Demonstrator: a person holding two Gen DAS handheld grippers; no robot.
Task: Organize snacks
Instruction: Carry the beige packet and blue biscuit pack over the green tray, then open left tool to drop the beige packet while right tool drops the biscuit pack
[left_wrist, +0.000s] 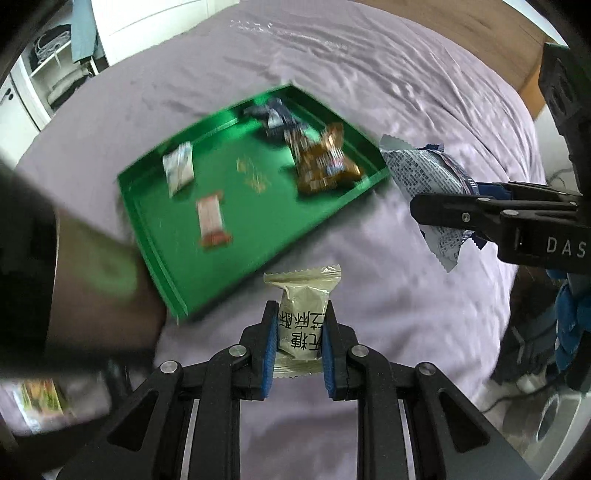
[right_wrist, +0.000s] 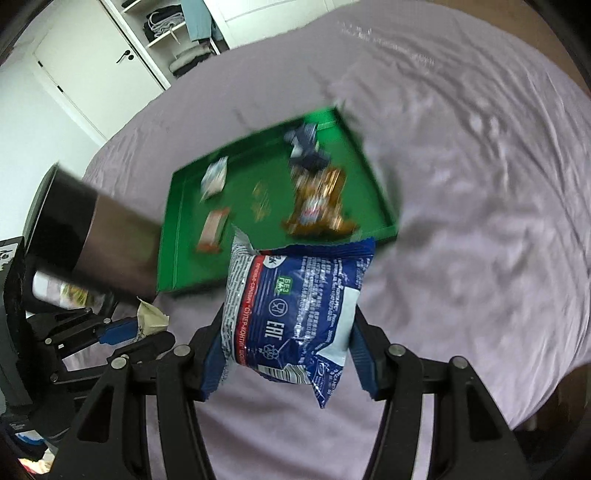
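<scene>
My left gripper (left_wrist: 300, 312) is shut on a small beige snack packet (left_wrist: 303, 295) with black print, held upright over the lavender bedsheet just short of the green tray (left_wrist: 273, 225). My right gripper (right_wrist: 290, 321) is shut on a puffy blue-and-white snack bag (right_wrist: 295, 306), hanging over the tray's (right_wrist: 184, 236) near edge. The left wrist view shows that bag (left_wrist: 424, 173) at the tray's right corner. In the tray lie a white packet (left_wrist: 178, 168), a red bar (left_wrist: 211, 221), brown candies (left_wrist: 325, 162) and dark blue wrappers (left_wrist: 273, 112). The right wrist view shows the left gripper (right_wrist: 147, 332) at the lower left.
A person's dark-sleeved arm (left_wrist: 74, 280) crosses the tray's left corner. The bedsheet (right_wrist: 461, 221) spreads wide to the right. A white wardrobe with open shelves (right_wrist: 166, 33) and a door stand beyond the bed. Another snack pack (left_wrist: 40, 398) lies low on the left.
</scene>
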